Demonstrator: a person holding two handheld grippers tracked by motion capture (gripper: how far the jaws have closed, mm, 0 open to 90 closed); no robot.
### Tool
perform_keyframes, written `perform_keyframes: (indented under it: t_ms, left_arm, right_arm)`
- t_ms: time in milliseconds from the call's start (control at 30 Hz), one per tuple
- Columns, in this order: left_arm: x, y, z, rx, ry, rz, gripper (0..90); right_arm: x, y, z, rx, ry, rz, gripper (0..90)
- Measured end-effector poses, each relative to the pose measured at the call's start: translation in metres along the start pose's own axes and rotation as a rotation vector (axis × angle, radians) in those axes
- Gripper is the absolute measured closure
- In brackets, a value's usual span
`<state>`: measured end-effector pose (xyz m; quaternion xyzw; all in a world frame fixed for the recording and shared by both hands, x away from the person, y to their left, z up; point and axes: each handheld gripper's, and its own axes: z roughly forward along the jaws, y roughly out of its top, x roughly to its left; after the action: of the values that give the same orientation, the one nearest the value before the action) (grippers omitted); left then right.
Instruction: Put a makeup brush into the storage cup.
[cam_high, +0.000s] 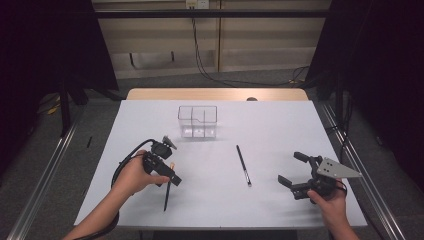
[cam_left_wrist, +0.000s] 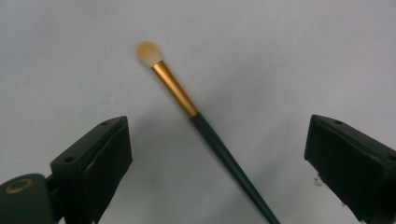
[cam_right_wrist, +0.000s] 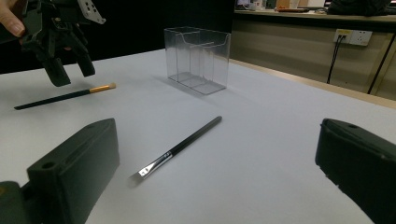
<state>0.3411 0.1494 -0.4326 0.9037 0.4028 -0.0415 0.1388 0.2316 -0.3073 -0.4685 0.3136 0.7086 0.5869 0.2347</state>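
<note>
Left gripper (cam_high: 167, 176) is held wide open, empty, over the gold-banded brush (cam_left_wrist: 196, 116) lying mid-frame on the table (cam_high: 280, 125). Thin handle could easily be missed or rolled away if the jaws get closed off-centre.

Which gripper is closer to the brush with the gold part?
Left. The left gripper hangs just above the gold-banded brush, jaws open on either side. The right gripper sits far across the table, beyond the silver-banded brush.
</note>
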Motion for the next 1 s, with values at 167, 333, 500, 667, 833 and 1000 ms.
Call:
perform_keyframes:
  t_ms: [167,333,500,667,833,1000]
  left_arm:
    - [0.0,0.001,0.0,0.014,0.019,-0.002,14.7]
    - [0.001,-0.001,0.001,0.018,0.025,-0.009,19.1]
    - [0.001,-0.002,0.003,0.026,0.039,-0.014,22.5]
    - [0.0,-0.002,0.006,0.035,0.056,-0.006,25.3]
    - [0.0,-0.002,0.009,0.04,0.047,0.0,26.9]
    - [0.001,-0.002,0.011,0.038,0.047,-0.016,28.4]
  right_arm:
    - [0.0,0.0,0.0,0.0,-0.001,0.001,0.0]
    - [0.0,0.0,0.001,-0.001,0.001,0.0,0.0]
    - [0.0,0.0,0.0,-0.004,0.0,0.003,0.0]
    - [0.0,0.0,0.0,-0.005,-0.001,0.0,0.0]
    - [0.0,0.001,-0.001,-0.008,-0.002,0.001,0.0]
    - [-0.001,0.0,-0.001,-0.005,-0.002,0.002,0.0]
